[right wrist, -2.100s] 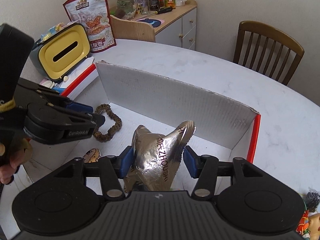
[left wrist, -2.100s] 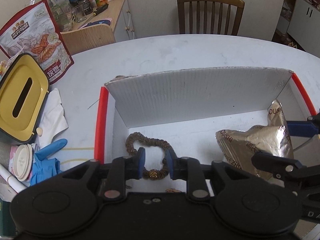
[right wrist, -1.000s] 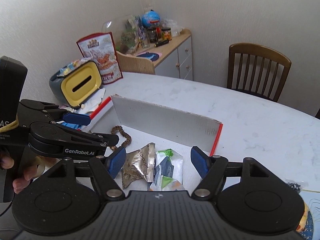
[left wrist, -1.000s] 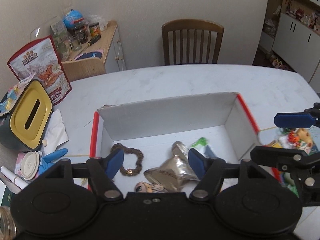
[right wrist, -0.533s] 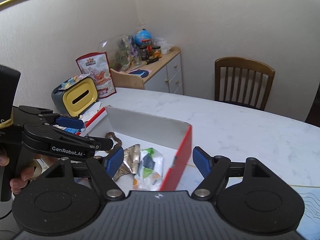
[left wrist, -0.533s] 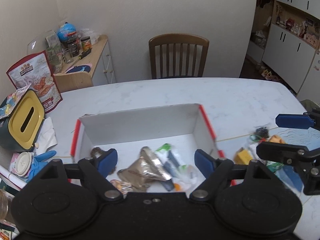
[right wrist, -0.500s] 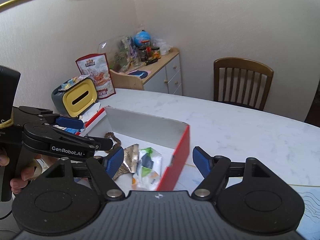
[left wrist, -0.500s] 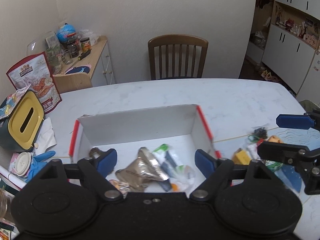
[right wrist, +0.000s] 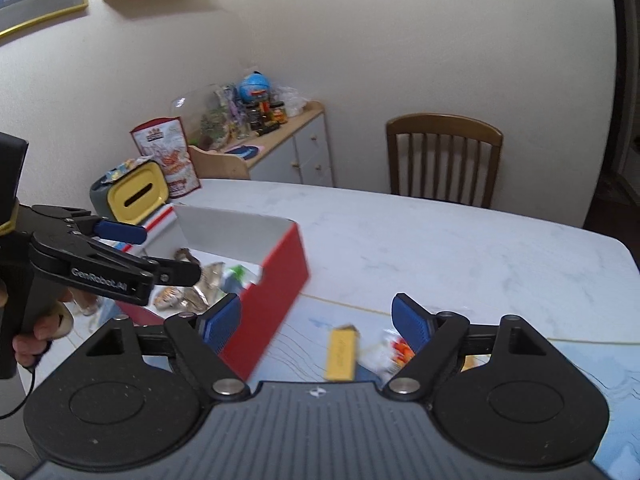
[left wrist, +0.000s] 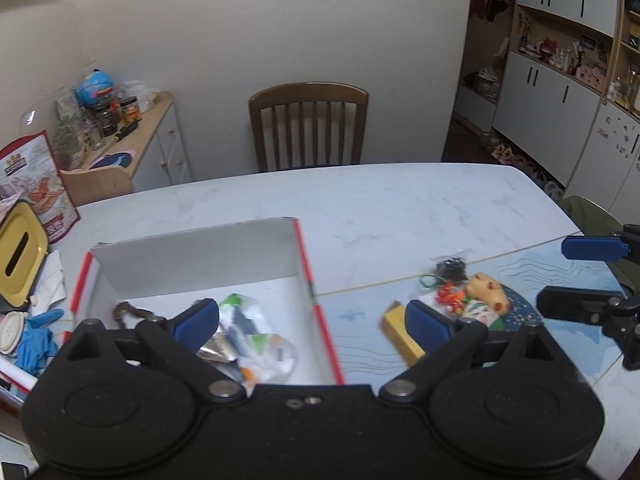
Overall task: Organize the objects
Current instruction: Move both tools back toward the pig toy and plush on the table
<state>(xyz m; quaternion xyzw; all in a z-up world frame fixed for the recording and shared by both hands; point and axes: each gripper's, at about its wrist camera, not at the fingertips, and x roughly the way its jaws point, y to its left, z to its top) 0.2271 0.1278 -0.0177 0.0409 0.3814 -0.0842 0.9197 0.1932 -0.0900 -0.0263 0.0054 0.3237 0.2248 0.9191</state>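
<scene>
With a foil bag (left wrist: 214,350) and bead string (left wrist: 132,314) now lying inside the box (left wrist: 192,258), both the left gripper (left wrist: 312,322) and right gripper (right wrist: 318,320) have pulled back, jaws wide and empty, toward the yellow block (left wrist: 400,340) and trinkets (left wrist: 468,298) waiting right of the box.

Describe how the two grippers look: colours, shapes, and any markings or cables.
Both are black plastic. The left gripper and the right gripper each have two round discs at the base, angled linkage arms with silver pivot pins, and blue ribbed pads. The left one bears white lettering "GenRobot.AI" and a thin black cable hangs below its handle.
</scene>
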